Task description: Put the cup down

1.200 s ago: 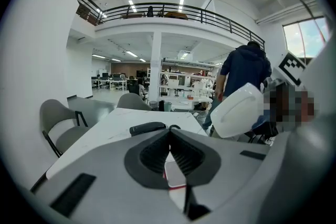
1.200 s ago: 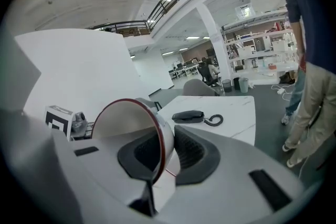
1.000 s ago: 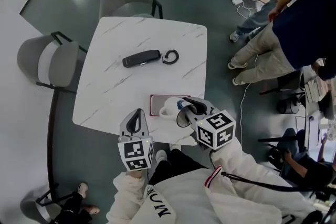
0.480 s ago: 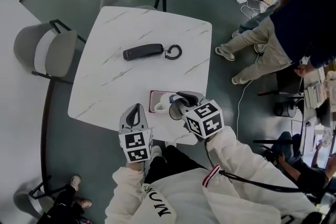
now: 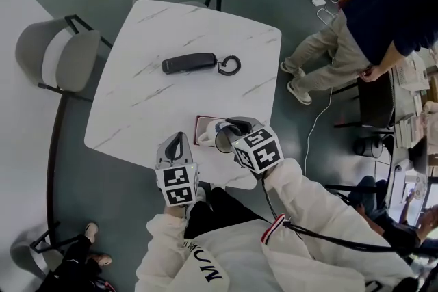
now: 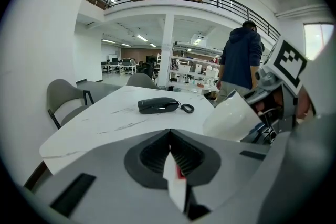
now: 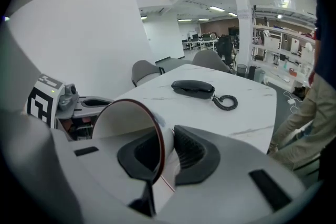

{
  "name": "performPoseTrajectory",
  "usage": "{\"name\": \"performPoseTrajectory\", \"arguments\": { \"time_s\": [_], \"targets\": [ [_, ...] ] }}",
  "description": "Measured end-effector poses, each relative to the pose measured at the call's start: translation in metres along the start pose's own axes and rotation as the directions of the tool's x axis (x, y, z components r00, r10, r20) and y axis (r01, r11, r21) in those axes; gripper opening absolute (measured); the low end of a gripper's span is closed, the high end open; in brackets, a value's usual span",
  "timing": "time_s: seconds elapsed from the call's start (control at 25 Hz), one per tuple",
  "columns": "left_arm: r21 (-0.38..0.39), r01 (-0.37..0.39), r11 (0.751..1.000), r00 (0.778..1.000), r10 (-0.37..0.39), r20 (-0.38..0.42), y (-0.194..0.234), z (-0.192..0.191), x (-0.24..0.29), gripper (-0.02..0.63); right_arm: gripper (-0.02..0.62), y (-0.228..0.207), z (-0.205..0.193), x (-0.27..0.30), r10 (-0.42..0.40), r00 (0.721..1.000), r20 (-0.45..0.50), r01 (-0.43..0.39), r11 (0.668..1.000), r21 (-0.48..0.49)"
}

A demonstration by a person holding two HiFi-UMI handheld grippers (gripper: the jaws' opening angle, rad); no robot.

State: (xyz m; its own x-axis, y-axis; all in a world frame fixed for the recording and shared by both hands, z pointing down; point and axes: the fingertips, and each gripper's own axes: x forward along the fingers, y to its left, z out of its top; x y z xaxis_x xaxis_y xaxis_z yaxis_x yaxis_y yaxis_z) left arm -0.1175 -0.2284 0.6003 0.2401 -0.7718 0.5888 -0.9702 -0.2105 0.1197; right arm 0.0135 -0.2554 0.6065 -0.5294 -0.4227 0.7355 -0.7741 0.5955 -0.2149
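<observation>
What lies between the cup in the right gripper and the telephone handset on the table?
Past the coaster below the cup, only bare marble tabletop up to the telephone handset; the head view shows it best.

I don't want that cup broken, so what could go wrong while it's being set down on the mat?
1. The right gripper pinches only the rim of the cup, and the cup hangs tilted. It may land on an edge and tip over.
2. The red-edged mat lies close to the near edge of the table, so a tipped cup could roll off.
3. The shut left gripper hovers close beside and might bump the cup.
</observation>
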Motion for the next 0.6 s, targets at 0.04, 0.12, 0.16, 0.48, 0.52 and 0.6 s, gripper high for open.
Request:
{"name": "performPoseTrajectory", "arguments": {
  "time_s": [0.04, 0.12, 0.16, 0.48, 0.52, 0.6],
  "targets": [
    [-0.003, 0.000, 1.000, 1.000, 0.000, -0.004, 0.001, -0.002, 0.001, 0.011, 0.044, -0.001, -0.001, 0.003, -0.002, 1.000, -0.009, 0.001, 1.000, -0.007],
    [-0.008, 0.002, 1.000, 1.000, -0.002, -0.011, 0.001, -0.004, 0.003, 0.011, 0.044, -0.002, -0.003, 0.009, -0.003, 1.000, -0.027, 0.003, 1.000, -0.022],
    [-0.009, 0.001, 1.000, 1.000, -0.001, -0.012, 0.001, -0.005, 0.003, 0.011, 0.044, -0.002, -0.004, 0.012, -0.002, 0.999, -0.035, 0.001, 1.000, -0.027],
    [0.001, -0.005, 1.000, 1.000, 0.005, -0.016, 0.005, -0.006, 0.009, 0.011, 0.044, -0.002, -0.013, 0.033, 0.018, 0.994, -0.106, -0.023, 0.999, -0.042],
    [0.002, -0.006, 1.000, 1.000, 0.006, -0.018, 0.005, -0.007, 0.010, 0.011, 0.044, -0.003, -0.015, 0.036, 0.019, 0.993, -0.116, -0.024, 0.999, -0.041],
    [0.002, -0.006, 1.000, 1.000, 0.006, -0.023, 0.006, -0.008, 0.012, 0.011, 0.044, -0.004, -0.017, 0.040, 0.019, 0.990, -0.138, -0.026, 0.999, -0.043]
  ]
}}
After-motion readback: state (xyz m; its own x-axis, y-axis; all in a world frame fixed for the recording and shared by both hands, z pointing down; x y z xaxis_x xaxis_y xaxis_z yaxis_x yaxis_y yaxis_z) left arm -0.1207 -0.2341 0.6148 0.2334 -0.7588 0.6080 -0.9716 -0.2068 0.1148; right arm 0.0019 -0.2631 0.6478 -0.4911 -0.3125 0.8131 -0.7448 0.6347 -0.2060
